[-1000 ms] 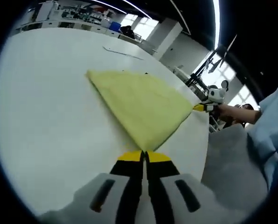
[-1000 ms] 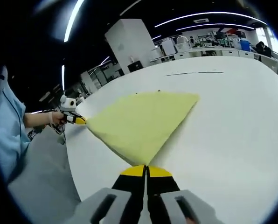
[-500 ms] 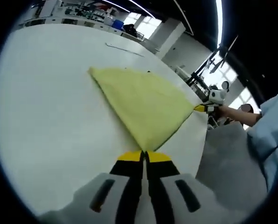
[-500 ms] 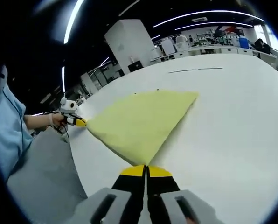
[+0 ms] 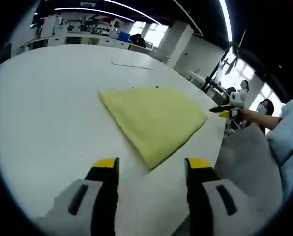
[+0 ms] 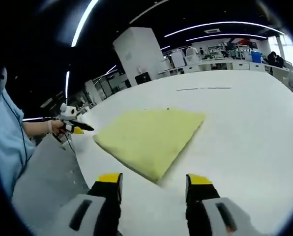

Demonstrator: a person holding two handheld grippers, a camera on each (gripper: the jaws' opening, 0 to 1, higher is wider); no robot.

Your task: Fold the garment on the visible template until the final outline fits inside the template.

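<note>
**Both grippers released, folded garment lay flat on the desk**

The desk (image 5: 43, 113) was a broad, plain white surface, with a thin dark line marked on it beyond the garment (image 5: 154, 120). Around it stood an open workshop: long ceiling light strips, a white pillar, bright windows and benches crowded with equipment along the far wall. Grey floor showed past the near edge of the desk, and a pale blue sleeve sat at the side of each view.

The yellow garment lay folded in a flat, roughly four-sided shape near the desk's edge, one corner pointing toward each camera.

The left gripper (image 5: 151, 166) had its yellow-tipped jaws spread wide, apart from the cloth, with the near corner lying between and just beyond them. The right gripper (image 6: 155, 178) stood the same way, jaws parted and holding nothing.

Half a second before, each gripper's jaws were pressed together on a corner of the garment, which was stretched taut between them. By now both had let go, and the cloth had settled on the desk.
</note>
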